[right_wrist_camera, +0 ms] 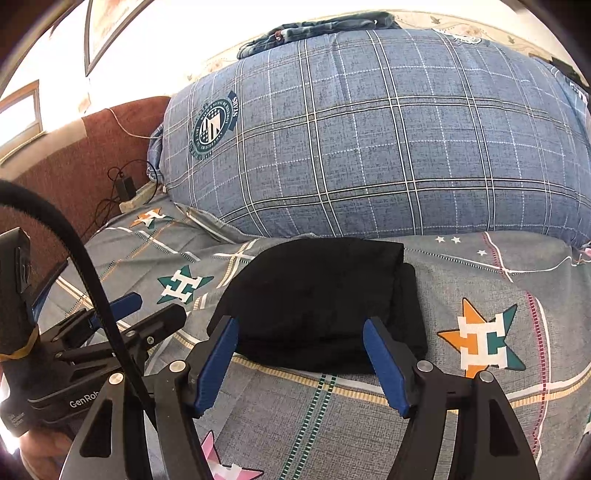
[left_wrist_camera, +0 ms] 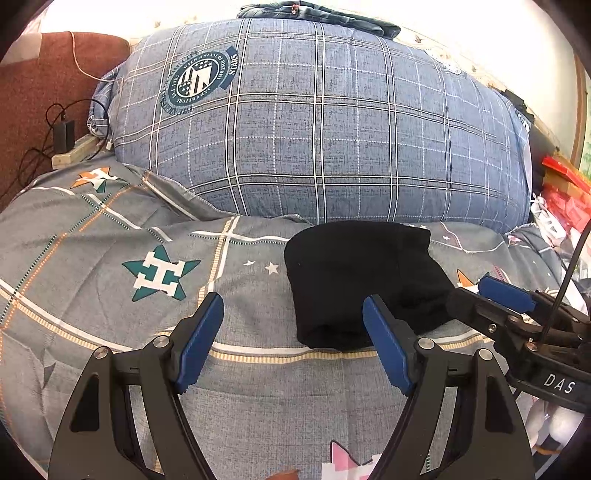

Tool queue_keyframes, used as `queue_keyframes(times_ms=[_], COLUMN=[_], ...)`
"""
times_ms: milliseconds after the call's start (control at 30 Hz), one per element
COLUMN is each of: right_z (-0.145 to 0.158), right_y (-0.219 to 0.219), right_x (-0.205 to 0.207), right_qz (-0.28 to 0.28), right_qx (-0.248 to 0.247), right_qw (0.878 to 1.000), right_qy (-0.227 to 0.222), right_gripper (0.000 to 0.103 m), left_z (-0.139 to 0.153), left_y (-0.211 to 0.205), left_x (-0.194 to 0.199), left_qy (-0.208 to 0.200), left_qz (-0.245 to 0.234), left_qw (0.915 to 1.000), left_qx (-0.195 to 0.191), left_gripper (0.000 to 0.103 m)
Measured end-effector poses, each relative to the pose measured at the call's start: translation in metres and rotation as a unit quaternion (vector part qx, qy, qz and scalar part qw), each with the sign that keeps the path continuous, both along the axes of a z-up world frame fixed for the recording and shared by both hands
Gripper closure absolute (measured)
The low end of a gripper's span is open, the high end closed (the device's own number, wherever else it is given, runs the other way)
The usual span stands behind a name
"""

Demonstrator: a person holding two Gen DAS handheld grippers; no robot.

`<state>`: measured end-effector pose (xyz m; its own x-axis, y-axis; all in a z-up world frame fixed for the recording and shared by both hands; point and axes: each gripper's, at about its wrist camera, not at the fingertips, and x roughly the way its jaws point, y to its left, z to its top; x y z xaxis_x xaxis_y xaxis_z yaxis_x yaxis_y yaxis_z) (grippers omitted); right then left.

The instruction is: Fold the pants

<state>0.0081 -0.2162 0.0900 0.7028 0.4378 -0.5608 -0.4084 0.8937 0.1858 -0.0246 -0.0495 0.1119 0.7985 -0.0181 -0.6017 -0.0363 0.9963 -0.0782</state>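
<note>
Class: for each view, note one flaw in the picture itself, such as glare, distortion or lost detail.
Left wrist: fisheye bows the plaid pillow, and the wall above it is blown out white. Right wrist: glare washes out the top left, and the black pants show almost no fold detail.

Folded pants (right_wrist_camera: 321,302) lie on my bedsheet (right_wrist_camera: 480,406), just before the big pillow (right_wrist_camera: 388,140); jeans (right_wrist_camera: 314,27) sit atop it; charger (right_wrist_camera: 125,186) far left, on a ledge.

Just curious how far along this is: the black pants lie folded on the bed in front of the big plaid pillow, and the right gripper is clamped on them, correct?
Not quite. The right gripper is open, clamped on nothing, as the right wrist view shows. The pants do lie folded on the bed before the pillow.
</note>
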Motion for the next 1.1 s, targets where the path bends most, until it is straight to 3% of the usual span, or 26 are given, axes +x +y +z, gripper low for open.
queue_keyframes(times_ms=[1100], right_z=[-0.005], right_y=[-0.003], right_x=[0.003], right_qz=[-0.006], right_qx=[-0.001], right_qw=[1.0], right_qy=[0.014], right_gripper=[0.034], left_z=[-0.005], left_y=[-0.013], left_x=[0.003], left_qy=[0.003], left_qz=[-0.007], left_qw=[0.9999], left_qx=[0.01], left_gripper=[0.024])
